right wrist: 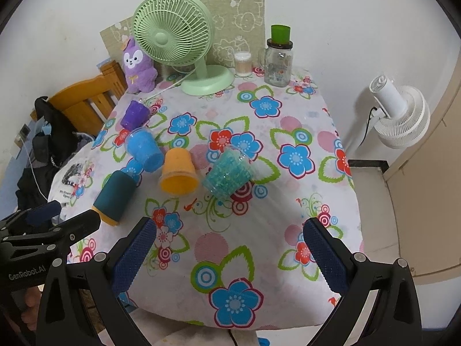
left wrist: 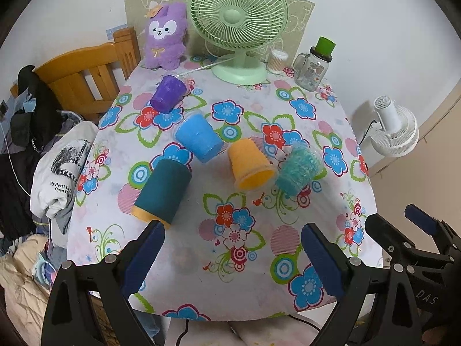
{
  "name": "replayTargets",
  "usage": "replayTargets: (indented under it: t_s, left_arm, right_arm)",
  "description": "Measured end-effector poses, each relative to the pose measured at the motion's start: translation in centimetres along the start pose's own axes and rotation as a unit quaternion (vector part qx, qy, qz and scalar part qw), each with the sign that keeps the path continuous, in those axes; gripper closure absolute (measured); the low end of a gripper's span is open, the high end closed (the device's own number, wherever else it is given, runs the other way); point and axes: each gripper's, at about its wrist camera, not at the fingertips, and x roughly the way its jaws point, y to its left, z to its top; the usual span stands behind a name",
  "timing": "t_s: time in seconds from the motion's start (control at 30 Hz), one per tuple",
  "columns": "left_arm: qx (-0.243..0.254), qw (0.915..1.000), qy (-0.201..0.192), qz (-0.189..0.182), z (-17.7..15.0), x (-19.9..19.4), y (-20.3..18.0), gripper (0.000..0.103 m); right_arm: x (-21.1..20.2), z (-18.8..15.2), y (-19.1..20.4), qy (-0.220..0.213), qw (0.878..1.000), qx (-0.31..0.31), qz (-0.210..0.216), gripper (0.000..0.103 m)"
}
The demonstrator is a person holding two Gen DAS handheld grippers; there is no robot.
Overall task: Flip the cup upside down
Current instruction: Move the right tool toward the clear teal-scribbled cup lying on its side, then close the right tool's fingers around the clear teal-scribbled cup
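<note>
Several cups lie on their sides on the floral tablecloth (left wrist: 230, 259): a dark teal cup with an orange rim (left wrist: 162, 193) (right wrist: 115, 197), a blue cup (left wrist: 197, 138) (right wrist: 145, 151), a purple cup (left wrist: 168, 93) (right wrist: 134, 115), an orange cup (left wrist: 249, 164) (right wrist: 178, 171) and a clear cup of teal beads (left wrist: 298, 170) (right wrist: 227, 174). My left gripper (left wrist: 233, 230) is open and empty, near the table's front edge just below the dark teal cup. My right gripper (right wrist: 230, 229) is open and empty, in front of the orange and beaded cups.
At the back stand a green desk fan (left wrist: 239, 26) (right wrist: 178, 43), a purple plush toy (left wrist: 165, 37), a cotton swab box (right wrist: 243, 64) and a glass jar with a green cap (left wrist: 314, 63) (right wrist: 279, 57). A wooden chair (left wrist: 86, 72) with clothes is left; a white fan (right wrist: 400, 115) is right.
</note>
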Motion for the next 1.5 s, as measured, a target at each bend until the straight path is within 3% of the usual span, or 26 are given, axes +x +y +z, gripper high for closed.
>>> replayTargets:
  t_s: [0.73, 1.0, 1.5]
  left_arm:
    - [0.033, 0.9994, 0.001, 0.004, 4.2, 0.3, 1.2, 0.006]
    - [0.066, 0.9976, 0.012, -0.015, 5.7, 1.4, 1.6, 0.006]
    - [0.111, 0.9921, 0.052, -0.029, 7.0, 6.3, -2.3, 0.005]
  right_arm:
    - [0.6, 3.7, 1.3, 0.005, 1.000, 0.022, 0.001, 0.000]
    - [1.3, 4.7, 1.7, 0.010, 0.999, 0.049, -0.014, 0.000]
    - [4.8, 6.4, -1.8, 0.040, 0.997, 0.054, -0.027, 0.000]
